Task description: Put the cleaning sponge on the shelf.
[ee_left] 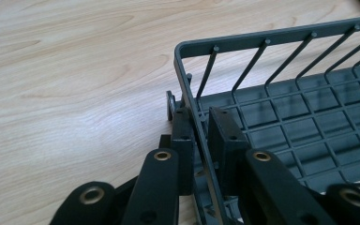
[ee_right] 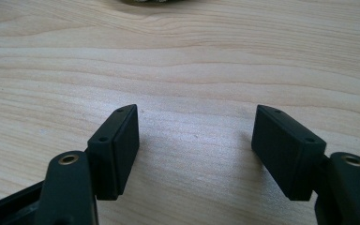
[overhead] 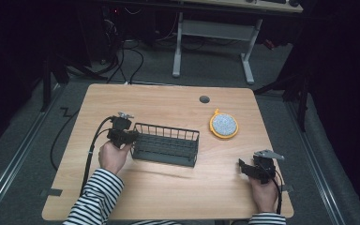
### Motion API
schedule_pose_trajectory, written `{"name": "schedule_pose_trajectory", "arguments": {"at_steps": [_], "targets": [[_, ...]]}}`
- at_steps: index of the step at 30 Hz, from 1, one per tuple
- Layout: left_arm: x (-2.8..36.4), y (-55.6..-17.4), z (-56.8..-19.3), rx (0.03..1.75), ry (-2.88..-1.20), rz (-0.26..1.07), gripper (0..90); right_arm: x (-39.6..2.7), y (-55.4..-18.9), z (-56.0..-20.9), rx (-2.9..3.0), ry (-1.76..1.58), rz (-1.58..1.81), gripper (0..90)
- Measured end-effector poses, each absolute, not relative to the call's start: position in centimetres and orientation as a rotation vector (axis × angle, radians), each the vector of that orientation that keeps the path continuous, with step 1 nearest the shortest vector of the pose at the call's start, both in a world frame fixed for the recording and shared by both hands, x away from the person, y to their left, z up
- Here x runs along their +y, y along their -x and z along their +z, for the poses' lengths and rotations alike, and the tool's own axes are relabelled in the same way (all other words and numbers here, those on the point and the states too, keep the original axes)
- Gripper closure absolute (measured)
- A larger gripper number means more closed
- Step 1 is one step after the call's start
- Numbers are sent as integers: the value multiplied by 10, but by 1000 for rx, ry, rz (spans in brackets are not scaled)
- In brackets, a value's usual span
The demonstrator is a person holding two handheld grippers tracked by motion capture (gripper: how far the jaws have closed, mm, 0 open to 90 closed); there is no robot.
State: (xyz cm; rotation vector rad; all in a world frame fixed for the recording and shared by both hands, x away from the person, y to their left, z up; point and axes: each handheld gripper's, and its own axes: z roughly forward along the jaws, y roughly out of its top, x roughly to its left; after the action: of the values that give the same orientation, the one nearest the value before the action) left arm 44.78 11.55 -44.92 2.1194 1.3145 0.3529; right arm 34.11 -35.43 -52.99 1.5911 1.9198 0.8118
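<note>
Left gripper (ee_left: 200,131) on wire basket (ee_left: 281,108)

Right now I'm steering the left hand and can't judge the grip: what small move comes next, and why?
Probably a gentle test pull on the basket: the left gripper is shut on its end wall, the right gripper rests open, apart.

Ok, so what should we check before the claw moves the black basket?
1. Left claw shut on the wire basket, pinching its end wall: ok.
2. Basket sits flat on the table: ok.
3. Anything inside the basket that could spill: nothing seen, ok.
4. Orange disc lies apart from the basket: ok.
5. Right claw open, nothing between its fingers, resting away from the basket: ok.
6. Grip firm enough for lifting: cannot tell.
</note>
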Motion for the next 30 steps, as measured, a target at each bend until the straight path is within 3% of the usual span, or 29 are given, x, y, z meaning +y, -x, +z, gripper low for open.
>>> {"name": "schedule_pose_trajectory", "arguments": {"at_steps": [30], "targets": [[86, -450, -450, 1191, -2165, 303, 826, -354, -341, -530, 1921, -1588, 808, 322]]}}
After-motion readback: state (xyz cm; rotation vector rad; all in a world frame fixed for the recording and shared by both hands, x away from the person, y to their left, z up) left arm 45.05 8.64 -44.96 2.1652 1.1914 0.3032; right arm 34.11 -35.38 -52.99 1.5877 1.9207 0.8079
